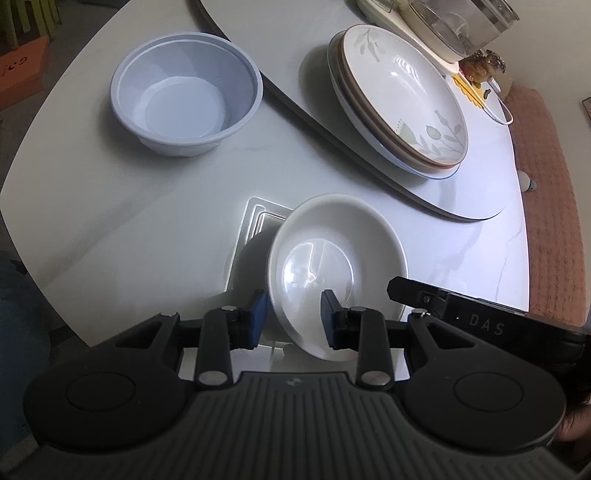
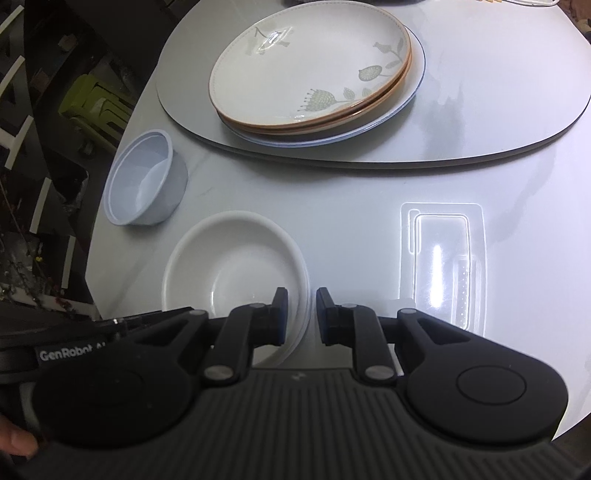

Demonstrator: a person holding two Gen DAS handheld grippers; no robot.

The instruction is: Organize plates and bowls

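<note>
Left wrist view: the left gripper (image 1: 294, 319) sits at lower centre, its jaws straddling the near-left rim of a white bowl (image 1: 338, 258) — one blue pad outside the rim, one inside. The pads look close to the rim, but whether they actually press on it cannot be told. The bowl is tilted, partly covering a clear plastic tray (image 1: 255, 221) on the white worktop (image 1: 147, 229). The other gripper's black body enters at the right edge, reaching the bowl's right rim. Upper left: a pale blue plastic bowl (image 1: 186, 88), upright, well apart from the white one. Upper right: a stack of plates (image 1: 399, 96) with a leaf pattern on a grey mat (image 1: 295, 92); a kitchen appliance (image 1: 454, 26) stands just behind the stack.

Right wrist view: the right gripper (image 2: 301, 317) at lower centre, jaws narrowed on the white bowl's (image 2: 232, 266) right rim — left pad inside, right pad outside, closed on it. The clear tray (image 2: 443, 258) lies at the right, apart from the bowl here. Blue bowl (image 2: 142, 177) at the left near the worktop (image 2: 332, 192) edge; plate stack (image 2: 314, 70) at the top on the mat (image 2: 480, 110). A fingertip shows at the bottom left corner.
</note>
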